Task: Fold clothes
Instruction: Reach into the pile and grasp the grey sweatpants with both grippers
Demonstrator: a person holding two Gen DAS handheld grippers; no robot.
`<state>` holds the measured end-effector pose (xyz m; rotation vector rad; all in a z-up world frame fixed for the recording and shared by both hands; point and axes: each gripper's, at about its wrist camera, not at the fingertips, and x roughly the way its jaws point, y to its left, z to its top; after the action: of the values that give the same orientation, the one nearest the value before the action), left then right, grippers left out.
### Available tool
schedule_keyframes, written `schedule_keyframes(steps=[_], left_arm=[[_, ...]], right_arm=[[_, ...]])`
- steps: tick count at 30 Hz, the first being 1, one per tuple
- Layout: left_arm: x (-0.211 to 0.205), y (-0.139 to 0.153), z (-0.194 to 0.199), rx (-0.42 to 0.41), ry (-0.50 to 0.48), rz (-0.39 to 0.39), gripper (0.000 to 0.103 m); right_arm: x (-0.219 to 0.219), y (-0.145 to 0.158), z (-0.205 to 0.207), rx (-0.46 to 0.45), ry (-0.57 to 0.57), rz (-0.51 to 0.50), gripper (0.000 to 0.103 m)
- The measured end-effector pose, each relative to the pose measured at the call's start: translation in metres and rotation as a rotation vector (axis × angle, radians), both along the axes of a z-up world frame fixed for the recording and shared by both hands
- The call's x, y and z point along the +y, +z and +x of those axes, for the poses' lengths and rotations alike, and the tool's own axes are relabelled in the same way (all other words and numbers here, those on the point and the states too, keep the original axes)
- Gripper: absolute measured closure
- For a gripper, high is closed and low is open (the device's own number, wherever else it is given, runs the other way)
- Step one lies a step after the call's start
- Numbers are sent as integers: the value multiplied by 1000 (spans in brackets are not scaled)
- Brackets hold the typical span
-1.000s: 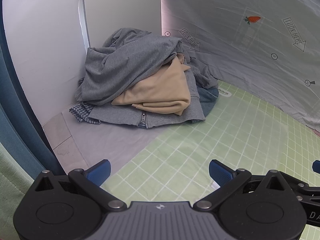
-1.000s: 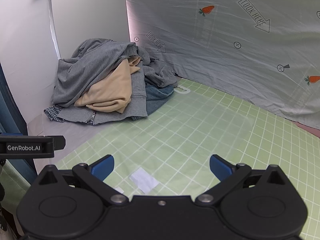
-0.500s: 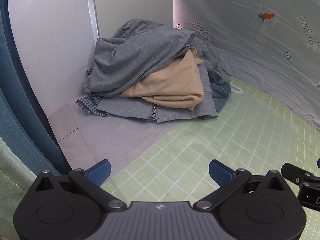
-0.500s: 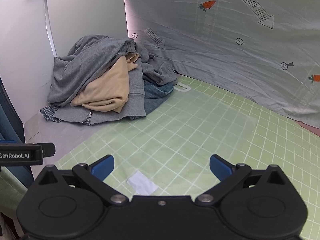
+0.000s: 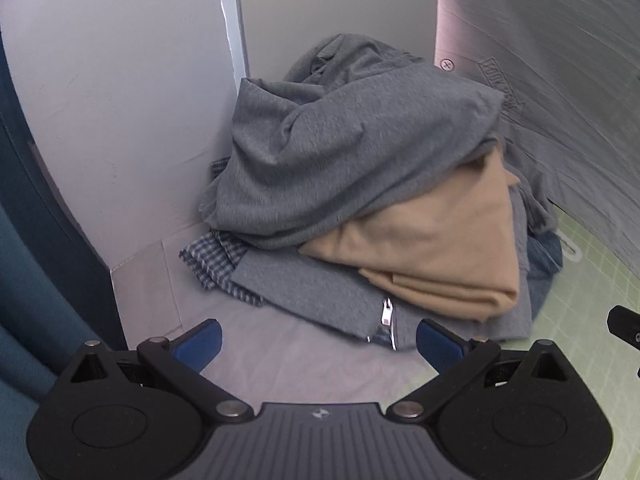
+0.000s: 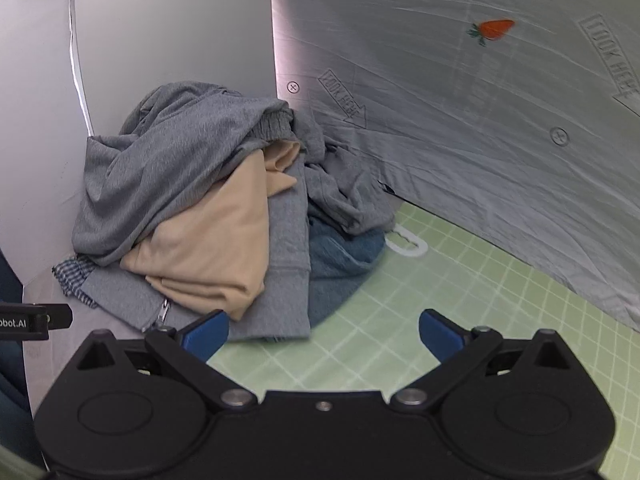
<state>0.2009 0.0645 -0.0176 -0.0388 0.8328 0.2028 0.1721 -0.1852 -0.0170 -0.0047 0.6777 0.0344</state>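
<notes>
A heap of clothes lies in the back corner. On top is a grey garment [image 5: 340, 152] [image 6: 168, 168], under it a folded tan garment [image 5: 436, 248] [image 6: 216, 240], then a grey zip hoodie [image 5: 320, 296] [image 6: 288, 264]. A checked shirt [image 5: 212, 256] and blue denim [image 6: 340, 264] stick out at the bottom. My left gripper [image 5: 318, 338] is open, just short of the hoodie's zipper. My right gripper [image 6: 324, 330] is open too, its left fingertip [image 6: 206, 330] close to the hoodie's hem. Neither holds anything.
White wall panels [image 5: 120, 100] close off the corner on the left. A grey printed sheet [image 6: 480, 120] hangs behind. A green grid mat [image 6: 460, 300] covers the surface to the right, grey cloth [image 5: 280, 352] lies before the heap, and a blue curtain [image 5: 24, 260] hangs at the far left.
Both grippers have moved forward and left toward the heap, which now fills much more of both views. Their jaws stay open.
</notes>
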Motion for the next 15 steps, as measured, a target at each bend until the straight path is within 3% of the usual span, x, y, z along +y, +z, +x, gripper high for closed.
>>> schedule_keyframes(steps=[6,13,14,15], left_arm=[[18,-11,105,7,12,-4,5],[19,-33,195,22,-13,-56,8],[19,-36,201,24,-14,-79,12],[18,-38,204,26,-21,-104,23]], right_arm=[[39,5,113,-56,82,-40,5],[74,20,205,-139,158,26,9],[78,19,214,-133,167,26,14],[82,18,222,-125,176,27,28]])
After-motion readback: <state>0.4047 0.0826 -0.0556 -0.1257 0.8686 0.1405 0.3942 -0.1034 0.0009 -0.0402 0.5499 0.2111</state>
